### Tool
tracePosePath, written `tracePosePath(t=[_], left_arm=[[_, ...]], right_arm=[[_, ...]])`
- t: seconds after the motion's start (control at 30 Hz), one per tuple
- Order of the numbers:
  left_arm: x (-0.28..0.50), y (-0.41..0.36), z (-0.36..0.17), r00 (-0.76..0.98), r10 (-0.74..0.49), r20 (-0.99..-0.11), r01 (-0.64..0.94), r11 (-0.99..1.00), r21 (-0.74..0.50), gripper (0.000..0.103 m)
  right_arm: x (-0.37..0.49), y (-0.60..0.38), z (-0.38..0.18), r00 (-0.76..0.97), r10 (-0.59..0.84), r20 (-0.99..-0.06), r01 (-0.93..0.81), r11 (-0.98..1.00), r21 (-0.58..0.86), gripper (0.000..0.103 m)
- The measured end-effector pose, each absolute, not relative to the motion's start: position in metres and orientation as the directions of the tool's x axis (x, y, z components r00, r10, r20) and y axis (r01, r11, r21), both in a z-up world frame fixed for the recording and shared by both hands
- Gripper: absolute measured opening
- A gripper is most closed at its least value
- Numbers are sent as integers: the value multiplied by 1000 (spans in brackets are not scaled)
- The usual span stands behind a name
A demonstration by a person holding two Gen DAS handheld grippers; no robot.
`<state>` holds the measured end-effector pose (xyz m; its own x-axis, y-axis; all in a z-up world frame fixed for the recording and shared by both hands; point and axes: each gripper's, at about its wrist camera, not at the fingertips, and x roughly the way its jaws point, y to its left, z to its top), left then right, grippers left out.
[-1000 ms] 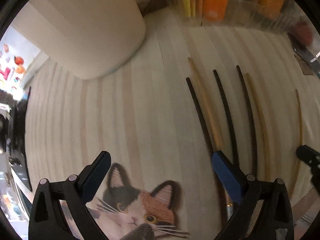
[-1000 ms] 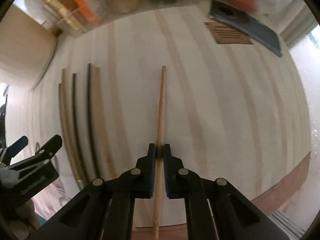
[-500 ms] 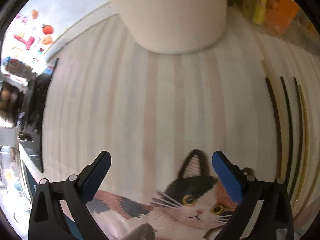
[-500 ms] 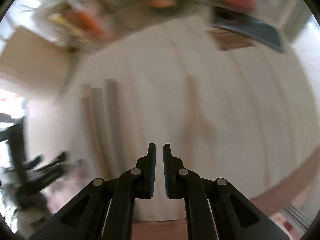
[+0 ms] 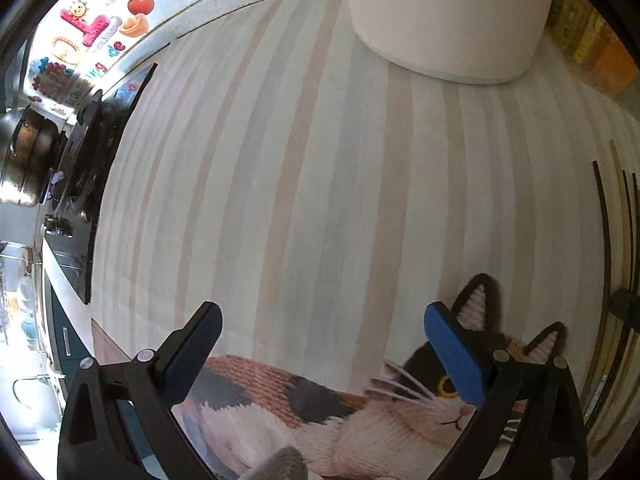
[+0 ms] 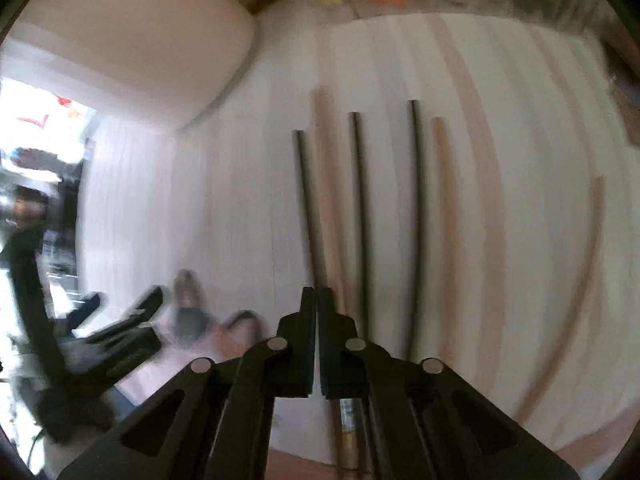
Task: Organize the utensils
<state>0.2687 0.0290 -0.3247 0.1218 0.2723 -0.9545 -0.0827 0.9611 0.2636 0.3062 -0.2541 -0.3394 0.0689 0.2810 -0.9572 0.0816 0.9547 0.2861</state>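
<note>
Your right gripper [image 6: 317, 300] has its jaws pressed together on nothing; your left gripper [image 5: 320, 336] is spread wide and empty, over a cat mat [image 5: 360, 412] at the table's [image 5: 312, 184] near edge. You have six chopsticks in the right view: three black [image 6: 362, 208] and three wooden [image 6: 330, 200]; five lie side by side, black and wood mixed, thin and straight, tips toward the far edge; the sixth, a lone stick [image 6: 576, 304] of pale wood, lies apart toward the right edge. One white bin [image 5: 448, 20] stands at the far edge. The right view is blurred.
</note>
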Motion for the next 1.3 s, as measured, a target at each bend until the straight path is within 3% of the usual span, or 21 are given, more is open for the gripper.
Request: tracePosePath(t=[0.23,0.43,0.53,0.6,0.67,0.73,0.8,0.83,1.0,1.3], left_arm=[[271,-8,-317,134,185,-973,-31,983,183,103],[275,-75,-317,121,34,-992,74,996,43,102],[279,-98,-323,105,7,-995,118,993,19,92],[282,-113,-328,102,4,-995,145,989,19,76],[285,-122,-326,137,-2,-991,154,988,19,68],[287,-136,-323,169,-2,-986,186,982,30,51],[287,-148,-321,180,-15,-984,227,974,27,14],[287,-155,-321,186,1,-983,253,966,49,8],[282,-151,-324,225,77,-971,288,947,141,5],[283,-65,-329,188,157,-970,168,968,189,4]], right_arm=[[299,-267,-336,68,259,-963,90,960,264,0],[281,-316,-327,103,381,-919,192,899,394,0],[280,-341,-320,133,403,-906,255,869,424,5],[273,-360,-313,166,385,-908,296,859,418,7],[266,-381,-307,198,345,-918,337,855,394,7],[260,-398,-306,216,314,-925,366,852,374,7],[255,-414,-304,219,291,-931,393,847,357,7],[250,-421,-306,220,292,-931,400,843,359,7],[251,-411,-304,224,337,-914,366,840,399,7],[278,-342,-330,150,481,-864,276,819,503,7]])
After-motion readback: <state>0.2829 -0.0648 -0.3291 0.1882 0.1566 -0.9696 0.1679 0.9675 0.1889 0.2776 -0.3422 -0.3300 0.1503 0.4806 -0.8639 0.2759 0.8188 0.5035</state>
